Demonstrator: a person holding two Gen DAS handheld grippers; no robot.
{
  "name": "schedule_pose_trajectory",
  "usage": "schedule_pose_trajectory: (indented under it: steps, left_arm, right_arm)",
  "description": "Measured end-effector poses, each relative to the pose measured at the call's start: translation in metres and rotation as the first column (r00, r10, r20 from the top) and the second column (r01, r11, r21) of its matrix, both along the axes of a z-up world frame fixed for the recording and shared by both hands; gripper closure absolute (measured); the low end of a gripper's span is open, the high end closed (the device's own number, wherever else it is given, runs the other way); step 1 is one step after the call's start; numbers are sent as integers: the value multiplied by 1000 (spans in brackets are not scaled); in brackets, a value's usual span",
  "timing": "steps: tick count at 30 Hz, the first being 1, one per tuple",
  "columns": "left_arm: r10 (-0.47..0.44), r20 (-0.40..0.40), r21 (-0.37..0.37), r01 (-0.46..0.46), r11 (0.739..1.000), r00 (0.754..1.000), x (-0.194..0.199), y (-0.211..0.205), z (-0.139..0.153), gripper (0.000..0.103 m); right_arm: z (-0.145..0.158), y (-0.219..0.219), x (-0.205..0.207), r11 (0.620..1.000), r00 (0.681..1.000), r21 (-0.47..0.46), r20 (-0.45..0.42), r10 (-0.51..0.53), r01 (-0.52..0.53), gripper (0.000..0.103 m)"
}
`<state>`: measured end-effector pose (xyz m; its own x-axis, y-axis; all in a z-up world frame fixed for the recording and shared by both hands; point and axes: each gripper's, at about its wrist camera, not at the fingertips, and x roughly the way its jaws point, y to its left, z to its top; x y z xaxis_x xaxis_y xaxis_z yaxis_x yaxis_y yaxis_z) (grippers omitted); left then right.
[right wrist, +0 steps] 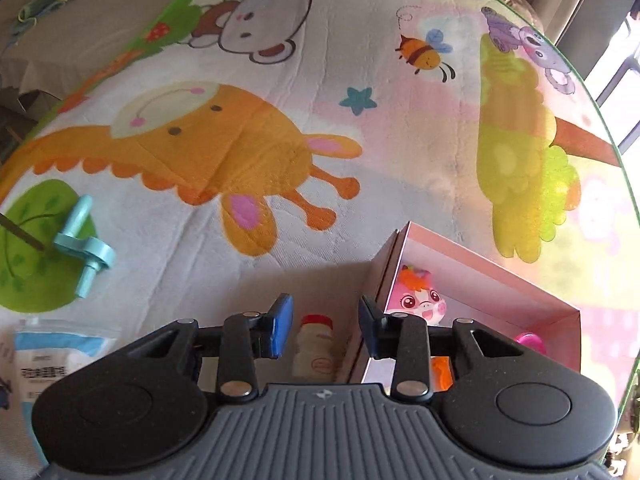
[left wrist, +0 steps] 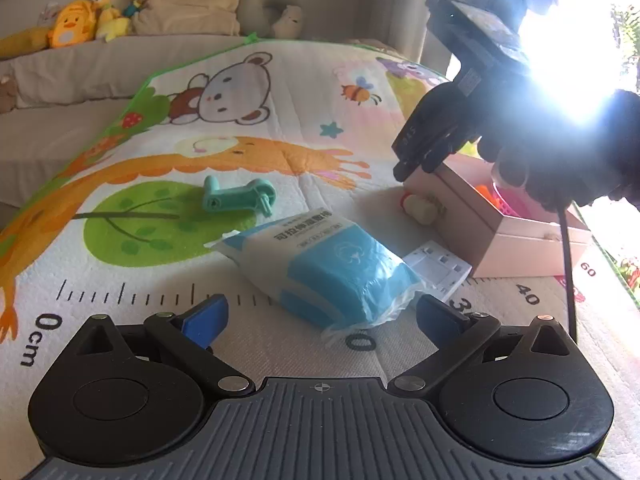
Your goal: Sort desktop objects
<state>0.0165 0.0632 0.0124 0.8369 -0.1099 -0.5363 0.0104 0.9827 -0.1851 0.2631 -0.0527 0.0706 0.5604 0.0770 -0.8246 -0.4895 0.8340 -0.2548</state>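
While the right claw [right wrist: 325,330] hangs open astride a small bottle [right wrist: 316,348] beside the pink box [right wrist: 480,276], untouched; left claw [left wrist: 322,316] open, empty.

Window glare washes out the person's gloved hand [left wrist: 568,152] and the far side of the pink box [left wrist: 500,232] in the left wrist view. The white plastic piece [left wrist: 438,268] lies half hidden behind the blue wipes pack [left wrist: 328,272]. In the right wrist view the gripper body covers the small bottle's [right wrist: 316,344] base, and the picture's left edge cuts off the wipes pack.
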Motion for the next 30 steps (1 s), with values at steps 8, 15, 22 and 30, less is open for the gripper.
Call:
schedule_pose_trajectory:
  steps: [8, 15, 22, 30]
  left_arm:
    - [2, -3, -34, -2, 999, 1000, -2, 5, -1, 0]
    - [6, -2, -21, -6, 1000, 1000, -4, 5, -1, 0]
    - [40, -65, 18, -39, 999, 997, 1, 6, -2, 0]
    - [41, -111, 135, -26, 990, 993, 5, -9, 1, 0]
  right_arm:
    - [-36, 23, 0, 989, 1000, -144, -9, 21, -22, 78]
    - [-36, 18, -38, 989, 995, -125, -66, 73, -81, 81]
    - [-28, -15, -118, 975, 961, 24, -167, 222, -221, 81]
    - [-31, -79, -189, 959, 962, 121, -66, 265, -256, 76]
